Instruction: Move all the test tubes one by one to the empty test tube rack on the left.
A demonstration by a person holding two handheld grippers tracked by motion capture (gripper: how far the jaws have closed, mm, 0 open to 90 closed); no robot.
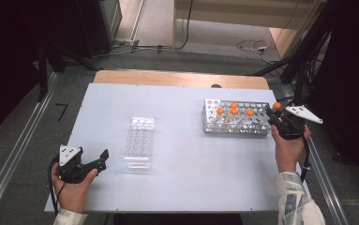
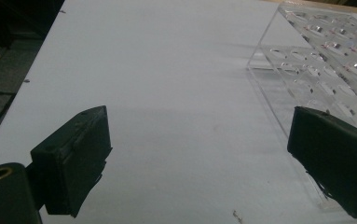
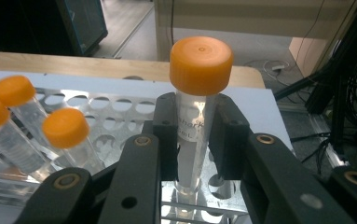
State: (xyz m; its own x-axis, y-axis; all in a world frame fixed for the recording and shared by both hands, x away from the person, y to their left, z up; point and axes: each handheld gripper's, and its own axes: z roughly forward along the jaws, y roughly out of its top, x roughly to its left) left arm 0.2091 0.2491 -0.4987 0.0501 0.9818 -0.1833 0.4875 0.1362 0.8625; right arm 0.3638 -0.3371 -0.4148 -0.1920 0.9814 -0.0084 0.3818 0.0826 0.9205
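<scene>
The right tool clamps an orange-capped tube upright between its jaws, the cap standing clear above the pads and the tube's lower end just over the holes at the right end of the metal rack. Four more capped tubes stand in that rack on the desk. Well apart, the left tool rests low on the desk with its jaws wide and nothing between them, just beside the clear plastic rack.
</scene>
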